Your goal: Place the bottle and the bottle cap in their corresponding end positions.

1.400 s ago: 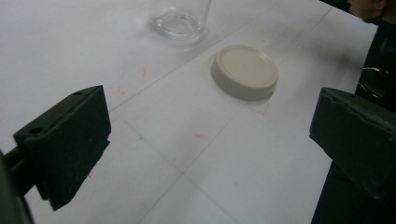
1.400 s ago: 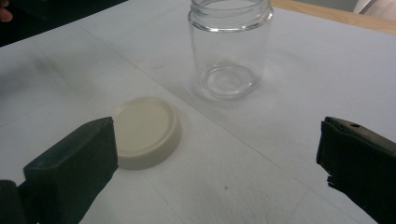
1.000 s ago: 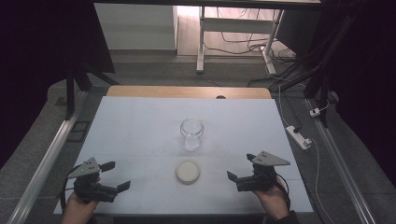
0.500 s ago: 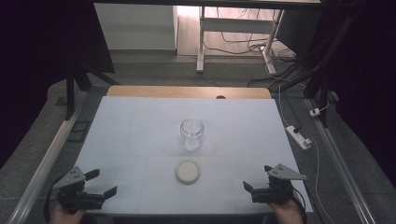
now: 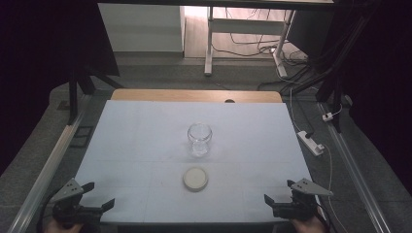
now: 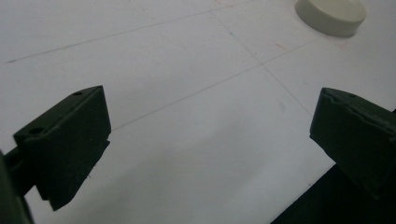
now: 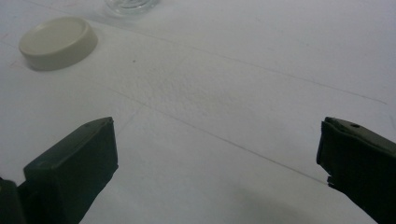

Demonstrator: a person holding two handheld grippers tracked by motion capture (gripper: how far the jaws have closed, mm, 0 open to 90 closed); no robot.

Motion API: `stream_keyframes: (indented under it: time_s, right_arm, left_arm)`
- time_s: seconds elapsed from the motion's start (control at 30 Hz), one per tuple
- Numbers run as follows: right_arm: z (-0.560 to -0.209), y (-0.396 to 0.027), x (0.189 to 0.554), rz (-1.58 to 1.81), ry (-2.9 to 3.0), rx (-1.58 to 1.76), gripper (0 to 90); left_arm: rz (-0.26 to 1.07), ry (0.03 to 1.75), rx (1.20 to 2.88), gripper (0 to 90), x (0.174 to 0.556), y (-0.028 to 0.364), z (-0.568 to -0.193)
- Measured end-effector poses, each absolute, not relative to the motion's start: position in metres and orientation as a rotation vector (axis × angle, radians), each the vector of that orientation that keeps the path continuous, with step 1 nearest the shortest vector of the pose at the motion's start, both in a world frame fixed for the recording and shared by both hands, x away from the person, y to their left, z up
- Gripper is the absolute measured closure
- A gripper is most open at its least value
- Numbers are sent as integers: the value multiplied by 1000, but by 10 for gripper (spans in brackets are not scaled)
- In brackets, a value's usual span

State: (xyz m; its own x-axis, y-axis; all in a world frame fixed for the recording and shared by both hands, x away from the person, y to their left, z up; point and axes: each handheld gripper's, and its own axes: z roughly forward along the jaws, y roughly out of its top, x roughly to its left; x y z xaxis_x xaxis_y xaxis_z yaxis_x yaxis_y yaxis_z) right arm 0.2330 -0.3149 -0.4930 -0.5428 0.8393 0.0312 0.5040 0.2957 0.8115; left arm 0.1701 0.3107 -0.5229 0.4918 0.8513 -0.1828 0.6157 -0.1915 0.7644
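Observation:
A clear glass jar (image 5: 199,138) stands upright and lidless at the middle of the white table (image 5: 145,141). Its cream round lid (image 5: 195,178) lies flat on the table just in front of it. The lid (image 6: 331,16) shows at the top right of the left gripper view, and the lid (image 7: 58,42) with the jar's base (image 7: 130,6) at the top left of the right gripper view. My left gripper (image 5: 99,196) is open at the table's front left corner. My right gripper (image 5: 278,195) is open at the front right corner. Both hold nothing.
A white power strip (image 5: 310,142) with its cable lies on the floor past the table's right edge. A wooden strip (image 5: 194,95) runs along the table's far edge. A metal rail (image 5: 48,165) borders the left side. A white desk frame (image 5: 210,43) stands beyond.
Both grippers have drawn back toward the front edge and spread outward to the table's corners over the last second. The jar and lid have not moved.

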Motion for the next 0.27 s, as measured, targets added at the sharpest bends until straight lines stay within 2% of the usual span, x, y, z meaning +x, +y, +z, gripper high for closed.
stream_keyframes:
  time_s: [0.27]
  right_arm:
    - [-493, -318, 230, 1121, 2165, 1223, 0]
  left_arm:
    - [357, 1222, 1906, 0, 169, 313, -523]
